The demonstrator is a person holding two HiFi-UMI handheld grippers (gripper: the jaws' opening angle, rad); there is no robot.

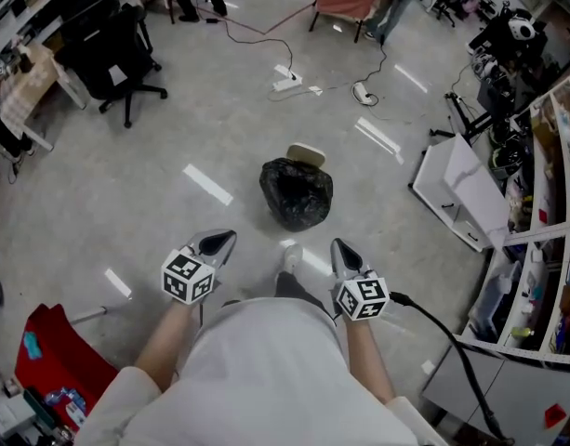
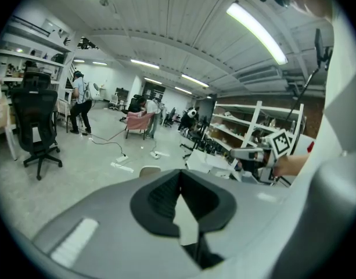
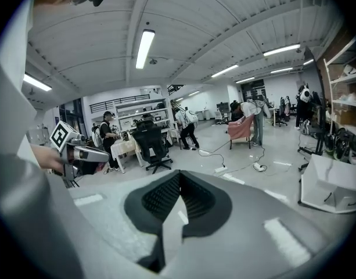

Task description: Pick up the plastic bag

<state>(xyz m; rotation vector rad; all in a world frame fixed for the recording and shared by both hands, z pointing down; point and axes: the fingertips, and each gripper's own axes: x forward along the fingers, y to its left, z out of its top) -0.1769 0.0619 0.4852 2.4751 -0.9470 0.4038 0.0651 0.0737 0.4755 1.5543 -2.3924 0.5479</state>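
In the head view, the black plastic bag (image 1: pixel 297 193) sat on the pale floor (image 1: pixel 173 156) at the frame's centre, bunched into a low heap. A tan disc-like object (image 1: pixel 306 154) lay just behind it. The left gripper (image 1: pixel 223 240) and the right gripper (image 1: pixel 341 247) hung in the lower middle, on either side of the person's body. Both pointed up-frame towards the bag but were apart from it, with bare floor between. A shoe tip (image 1: pixel 291 257) showed between them.

In the left gripper view, the jaws met along a single seam with nothing between them. The bag was hidden below the gripper's own body; only the tan object's edge peeked above it.

In the right gripper view, the jaws were likewise pressed together and empty. The bag did not show, only the distant office chair (image 3: pixel 151 143) and the cables (image 3: pixel 236 158) on the floor.

The main risk, as I judged it, was arriving with the jaws closed. They would then only shove the light bag across the smooth floor. Slippery, crumpled film could also slide out of a shallow pinch, or tear if only a thin fold was caught.
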